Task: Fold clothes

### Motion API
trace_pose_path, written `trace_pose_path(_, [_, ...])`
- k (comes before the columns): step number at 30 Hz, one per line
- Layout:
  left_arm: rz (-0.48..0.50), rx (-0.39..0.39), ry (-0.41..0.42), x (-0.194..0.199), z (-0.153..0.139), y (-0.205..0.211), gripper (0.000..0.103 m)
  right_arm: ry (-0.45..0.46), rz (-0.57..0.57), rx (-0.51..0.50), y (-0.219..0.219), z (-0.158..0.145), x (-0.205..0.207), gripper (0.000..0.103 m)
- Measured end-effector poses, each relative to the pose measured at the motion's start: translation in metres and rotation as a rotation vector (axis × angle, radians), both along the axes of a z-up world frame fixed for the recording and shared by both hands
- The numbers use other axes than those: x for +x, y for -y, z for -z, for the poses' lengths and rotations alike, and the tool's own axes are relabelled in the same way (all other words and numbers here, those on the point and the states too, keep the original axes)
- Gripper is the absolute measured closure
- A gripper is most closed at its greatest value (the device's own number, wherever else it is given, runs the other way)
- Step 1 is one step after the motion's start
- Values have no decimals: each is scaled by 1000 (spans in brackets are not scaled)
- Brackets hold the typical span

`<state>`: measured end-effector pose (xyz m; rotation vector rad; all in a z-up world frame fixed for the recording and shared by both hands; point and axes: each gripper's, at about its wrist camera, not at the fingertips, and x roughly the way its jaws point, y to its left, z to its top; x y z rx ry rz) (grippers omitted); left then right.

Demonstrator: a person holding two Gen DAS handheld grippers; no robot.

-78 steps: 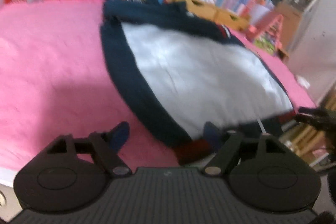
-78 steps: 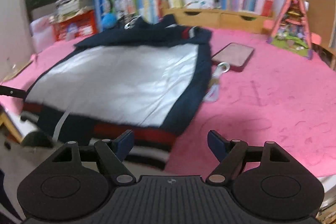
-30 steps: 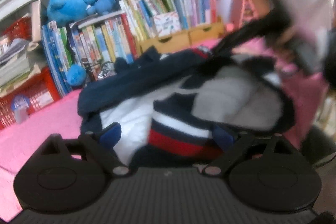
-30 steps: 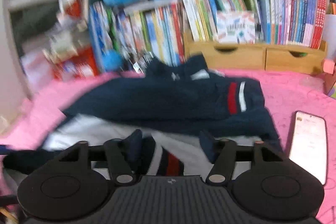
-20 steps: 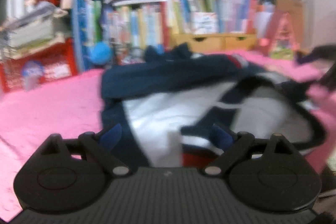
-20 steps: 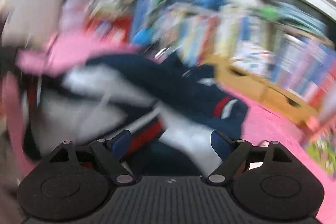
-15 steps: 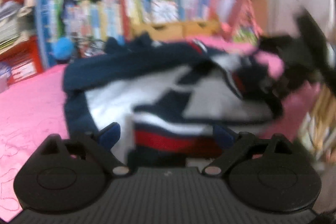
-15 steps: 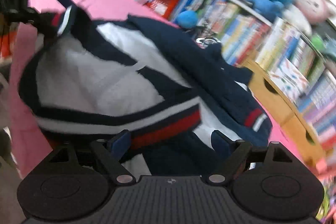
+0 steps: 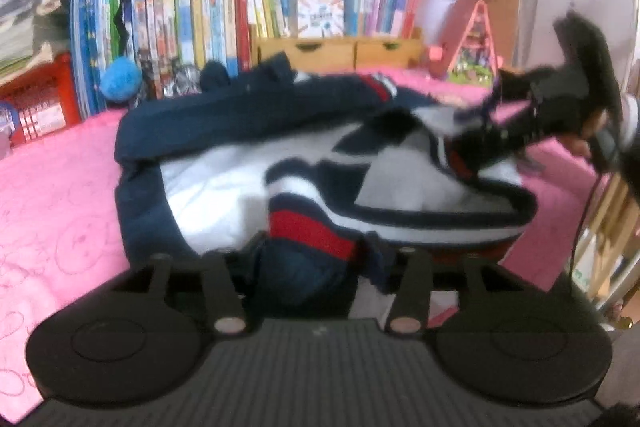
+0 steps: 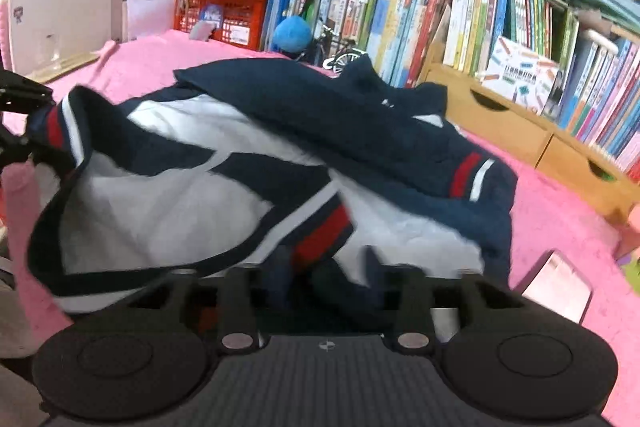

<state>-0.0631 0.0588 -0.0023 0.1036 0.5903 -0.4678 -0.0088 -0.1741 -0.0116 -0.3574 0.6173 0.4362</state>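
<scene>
A navy and white jacket [image 9: 248, 131] with red and white stripes lies on a pink table cover [image 9: 56, 195]. Its striped bottom hem [image 9: 312, 231] is lifted off the table and hangs between both grippers. My left gripper [image 9: 316, 259] is shut on the hem's near corner. My right gripper [image 10: 324, 263] is shut on the other hem corner [image 10: 320, 231]. The right gripper also shows in the left wrist view [image 9: 496, 139], clamped on the hem. The left gripper shows at the left edge of the right wrist view [image 10: 24, 119]. The jacket's upper part [image 10: 360, 119] rests flat.
A phone [image 10: 556, 287] lies on the pink cover to the right of the jacket. A bookshelf [image 9: 280, 7] with wooden drawers [image 9: 340, 51] lines the back edge. A red crate [image 10: 220, 15] stands back left, a pink toy house [image 9: 476, 47] back right.
Both grippers closed on the jacket's bottom hem, lifted it off the table's front edge and are carrying it up and back over the jacket's body.
</scene>
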Motion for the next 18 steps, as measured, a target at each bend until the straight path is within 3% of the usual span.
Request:
trace_pose_path(1, [-7, 2, -18, 3, 4, 1, 30, -24, -12, -16, -2, 6, 6, 13])
trace_pose_path(3, [-24, -18, -25, 2, 7, 2, 39, -87, -25, -39, -7, 20, 15, 19])
trace_pose_path(4, [-33, -29, -26, 1, 8, 2, 57, -96, -16, -4, -6, 21, 12, 34])
trace_pose_path(5, [-42, -38, -21, -3, 5, 3, 68, -116, -24, 22, -6, 19, 8, 57])
trace_pose_path(7, [-66, -66, -10, -11, -7, 1, 80, -86, -13, 4, -9, 11, -10, 79])
trace_pose_path(10, [-84, -138, 63, 3, -45, -9, 83, -20, -8, 63, -2, -13, -27, 84])
trace_pose_path(13, [-101, -209, 143, 18, -84, -20, 84, 108, 42, 135, 8, -52, -23, 85])
trace_pose_path(18, [-181, -88, 306, 117, -123, -29, 79, 310, 219, 277, 40, -102, 53, 84])
